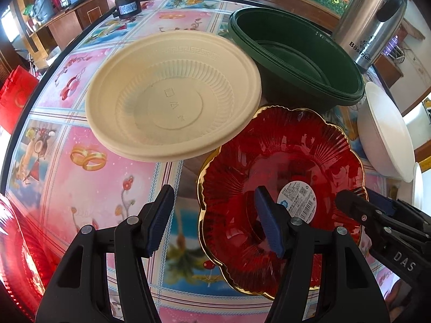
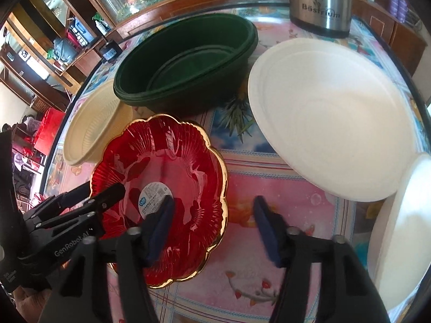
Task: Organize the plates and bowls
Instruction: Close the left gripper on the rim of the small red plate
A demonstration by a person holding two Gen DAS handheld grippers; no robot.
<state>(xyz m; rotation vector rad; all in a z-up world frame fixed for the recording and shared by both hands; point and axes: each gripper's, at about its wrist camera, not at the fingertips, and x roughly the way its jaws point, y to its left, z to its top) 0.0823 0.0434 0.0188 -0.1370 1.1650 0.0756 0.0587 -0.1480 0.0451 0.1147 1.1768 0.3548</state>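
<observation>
A red glass plate (image 1: 282, 167) with a scalloped gold rim and a round label lies on the patterned table (image 1: 89, 188). My left gripper (image 1: 214, 223) is open and straddles its left rim, one pad over the plate's inside and the other over the cloth. My right gripper (image 2: 215, 220) is open and straddles the plate's (image 2: 161, 167) right rim the same way. Each gripper also shows in the other's view: the right gripper (image 1: 361, 197) and the left gripper (image 2: 99, 189). No pad presses on the glass. Behind the plate stand a cream ribbed bowl (image 1: 172, 94) and nested dark green bowls (image 1: 296, 59).
A large white bowl (image 2: 331, 123) sits right of the red plate, and another white dish (image 2: 398, 228) lies at the right edge. A steel kettle (image 2: 320, 2) stands at the back. A small black motor (image 1: 126, 2) is at the far left rim of the table.
</observation>
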